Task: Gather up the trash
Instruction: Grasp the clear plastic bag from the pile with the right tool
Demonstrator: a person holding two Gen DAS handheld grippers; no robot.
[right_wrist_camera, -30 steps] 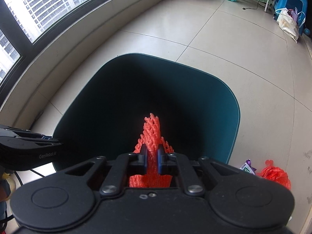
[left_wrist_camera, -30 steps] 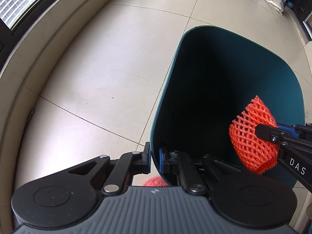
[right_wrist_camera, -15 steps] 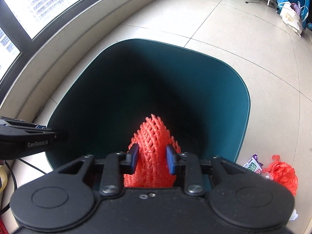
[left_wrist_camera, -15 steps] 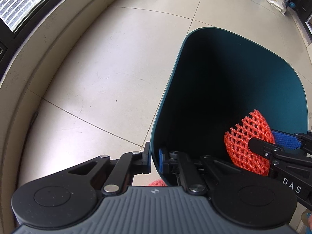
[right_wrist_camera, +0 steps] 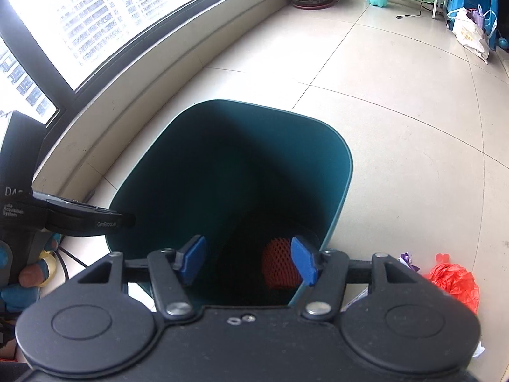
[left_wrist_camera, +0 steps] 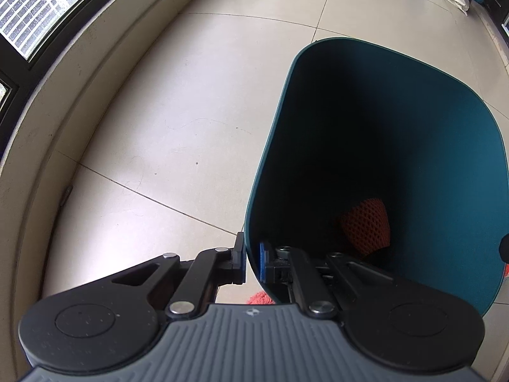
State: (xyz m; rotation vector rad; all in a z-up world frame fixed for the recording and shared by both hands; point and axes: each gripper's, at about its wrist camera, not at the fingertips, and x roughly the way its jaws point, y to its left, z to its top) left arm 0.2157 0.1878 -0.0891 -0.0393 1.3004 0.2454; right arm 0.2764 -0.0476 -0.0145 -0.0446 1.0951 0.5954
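Two grippers in use, one bin. Left to right:

Left gripper [left_wrist_camera: 252, 262]: jaws clenched on the near-left rim of the teal bin [left_wrist_camera: 445, 146], one pad outside the wall and one inside, wall pinched between them. It also shows at the left edge of the right wrist view, reaching in to that rim. Judged to be steadying the bin.

Bin interior: orange foam net [left_wrist_camera: 366, 227] lies on the dark bottom, toward the near-right corner, free of both grippers. Appears to lean against the right wall; long axis roughly upright, though the shadow makes this uncertain.

Right gripper [right_wrist_camera: 248, 262]: above the near edge of the bin, pointing steeply down; jaws opening, nothing between the blue pads. The net is seen beyond and below the right pad, not in contact.

Further right, on the floor tiles outside the bin: red plastic bag [right_wrist_camera: 455, 283], crumpled, with a purple-and-white wrapper [right_wrist_camera: 408, 261] lying between it and the bin wall.

Judgement: net is deposited. Remaining trash lies to the right of the right gripper, on its own side, well apart from the left gripper, which is occupied. The right hand is the nearer and the free one for the next pickup; it must swing rightward past the bin wall and descend.
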